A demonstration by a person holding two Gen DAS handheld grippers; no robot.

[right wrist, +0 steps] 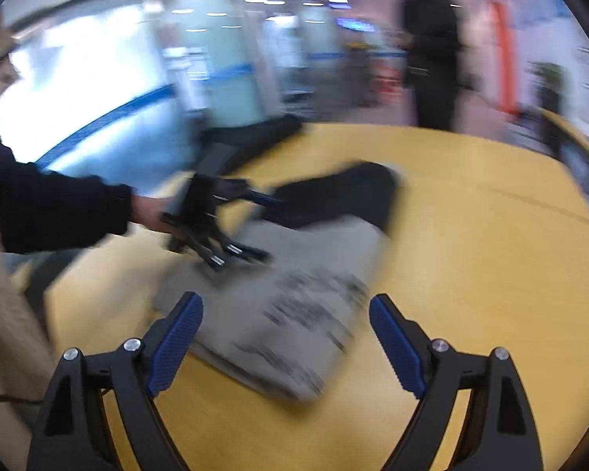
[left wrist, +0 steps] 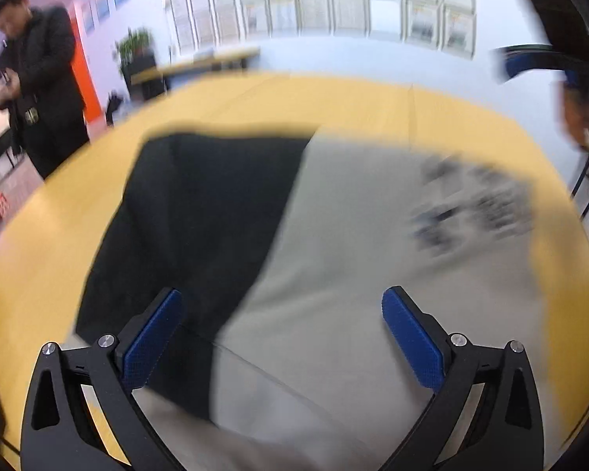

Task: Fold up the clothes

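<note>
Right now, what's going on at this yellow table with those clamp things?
A person is folding clothes with hand-held tongs, one in each hand. A grey shirt with dark print lies folded on the table, with a black garment across its far end. The left tongs hover open just over the shirt; whether they touch it is blurred. The right tongs are open too, holding nothing. A bystander in black stands beyond the table.

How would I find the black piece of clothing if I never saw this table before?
Look at the big yellow table. A folded grey garment with dark print lies on it, and the black garment lies at its far end, partly overlapping it. It is the only plain, dark cloth with no print; the open left gripper is above the pile near it.
</note>
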